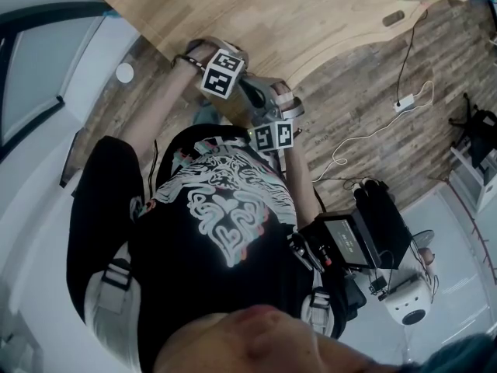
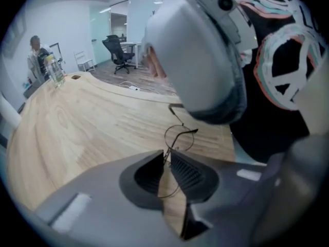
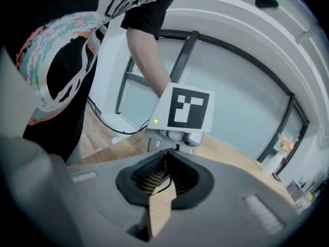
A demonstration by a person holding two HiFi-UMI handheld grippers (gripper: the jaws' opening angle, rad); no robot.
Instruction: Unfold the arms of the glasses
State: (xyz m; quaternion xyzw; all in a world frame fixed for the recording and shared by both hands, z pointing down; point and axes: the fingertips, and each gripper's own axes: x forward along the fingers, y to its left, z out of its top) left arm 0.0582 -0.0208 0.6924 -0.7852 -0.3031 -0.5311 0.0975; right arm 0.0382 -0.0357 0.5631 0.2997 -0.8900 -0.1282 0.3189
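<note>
- Head view, steeply down past a black printed shirt (image 1: 217,208): both grippers held close together over the near edge of a wooden table (image 1: 311,14).
- Left gripper (image 2: 167,161): clenched on the thin wire frame of the glasses (image 2: 180,137), right beside one round lens. Glasses held over the near part of the table, close to the shirt.
- Right gripper (image 3: 165,164): pinched tight on a thin dark wire, judged to be one arm of the same glasses.
- Step in hand, as a judgement: swinging that arm out from the frame.
- To do it well: hold the left grip steady and guide the right in a gentle arc about the hinge, never pulling straight away. Go lightly with wire this thin, likely easy to bend. Stop at full opening.
- Counted: one pair of glasses, two grippers, two marker cubes (image 1: 221,72) in the head view, one table, one bottle (image 2: 54,71) at its far end, one office chair (image 2: 119,53) beyond.
</note>
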